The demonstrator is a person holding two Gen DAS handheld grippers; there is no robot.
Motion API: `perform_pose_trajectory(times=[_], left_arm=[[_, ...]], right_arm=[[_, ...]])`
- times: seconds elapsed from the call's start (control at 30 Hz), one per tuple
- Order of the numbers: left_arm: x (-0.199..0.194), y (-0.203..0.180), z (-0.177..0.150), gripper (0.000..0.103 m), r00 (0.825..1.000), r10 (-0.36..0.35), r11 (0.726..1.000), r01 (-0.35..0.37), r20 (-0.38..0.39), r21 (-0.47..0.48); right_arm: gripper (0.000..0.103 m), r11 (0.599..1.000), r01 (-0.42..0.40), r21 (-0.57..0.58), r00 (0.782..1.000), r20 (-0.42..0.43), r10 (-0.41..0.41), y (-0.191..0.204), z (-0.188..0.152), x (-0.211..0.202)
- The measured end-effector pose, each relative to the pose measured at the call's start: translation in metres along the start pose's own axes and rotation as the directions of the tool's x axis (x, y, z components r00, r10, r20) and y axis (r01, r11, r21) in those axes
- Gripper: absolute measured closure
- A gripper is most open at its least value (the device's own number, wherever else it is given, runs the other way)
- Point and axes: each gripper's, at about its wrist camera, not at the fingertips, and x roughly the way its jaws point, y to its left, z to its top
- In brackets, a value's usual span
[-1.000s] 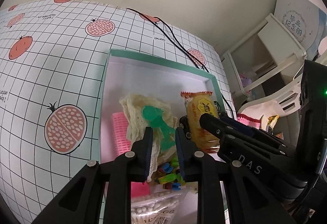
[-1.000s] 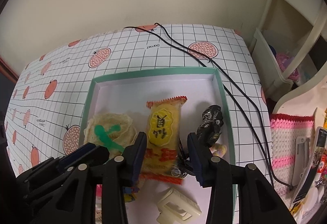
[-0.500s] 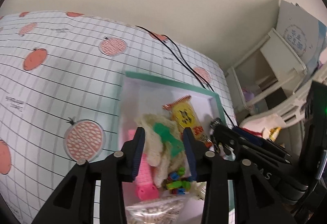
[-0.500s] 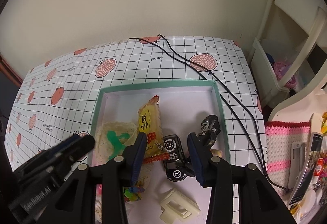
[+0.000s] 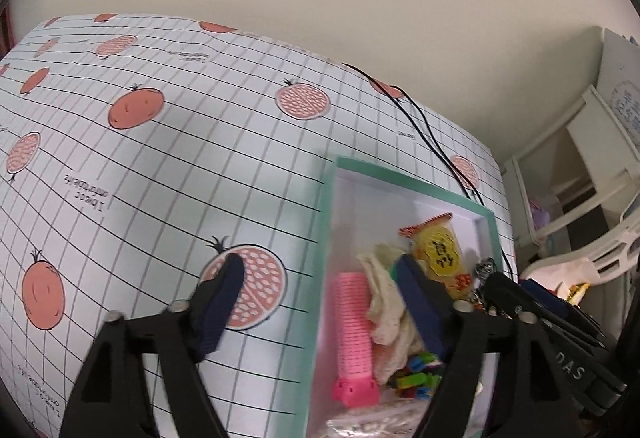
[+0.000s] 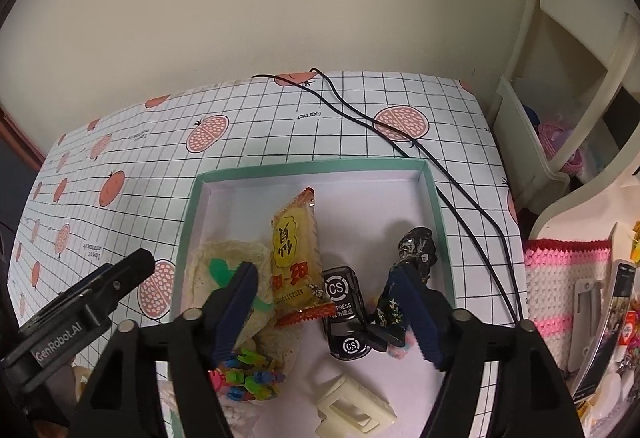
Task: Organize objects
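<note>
Teal-edged and shallow, the box lay under my right gripper, whose blue-padded fingers stood wide apart and held nothing. Between those fingers, just ahead of the tips, I could see the yellow snack packet leaning on its side and a black tag marked CS beside it. Close to the right-hand finger stood a dark figurine; by the left-hand finger lay a cream crocheted cloth with a green shape on it. Nearer to me than the fingertips sat a small heap of bright plastic bricks and a cream clip. My left gripper was also spread open and empty, straddling the near-left wall of the box: one finger hung over the pomegranate-print tablecloth, the other over the cloth, with a pink ridged roller between them. I judged that both grippers were between picks, everything loose already lying inside the box. The next move, as I read it, called for choosing one piece, likely the packet or the tag, lowering the open fingers squarely around it, and avoiding the neighbours crowding it.
</note>
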Motion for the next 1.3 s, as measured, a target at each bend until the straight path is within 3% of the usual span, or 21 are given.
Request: perform_pose_trajectory(times=[0.17, 0.27, 0.53, 0.67, 1.3], left_arm=[[0.002, 0.008, 0.002, 0.021, 0.999, 0.041, 0.999, -0.041, 0.002, -0.007], [0.003, 0.012, 0.001, 0.011, 0.998, 0.062, 0.998, -0.062, 0.002, -0.008], [0.006, 0.019, 0.003, 0.011, 0.994, 0.107, 0.994, -0.107, 0.002, 0.003], [0.006, 0.022, 0.003, 0.011, 0.993, 0.118, 0.993, -0.118, -0.001, 0.013], [0.001, 0.025, 0.008, 0.010, 0.990, 0.134, 0.989, -0.136, 0.049, 0.056]], right_arm=[[0.018, 1.000, -0.002, -0.008, 1.000, 0.003, 0.002, 0.000, -0.001, 0.001], [0.017, 1.000, -0.013, -0.015, 1.000, -0.001, 0.013, 0.000, -0.001, 0.002], [0.016, 0.999, -0.026, -0.023, 1.000, -0.001, 0.026, 0.000, 0.000, 0.005], [0.000, 0.999, -0.033, -0.034, 0.999, -0.001, 0.033, 0.000, 0.000, 0.006], [0.000, 0.997, -0.055, -0.059, 0.998, -0.012, 0.054, 0.002, 0.000, 0.010]])
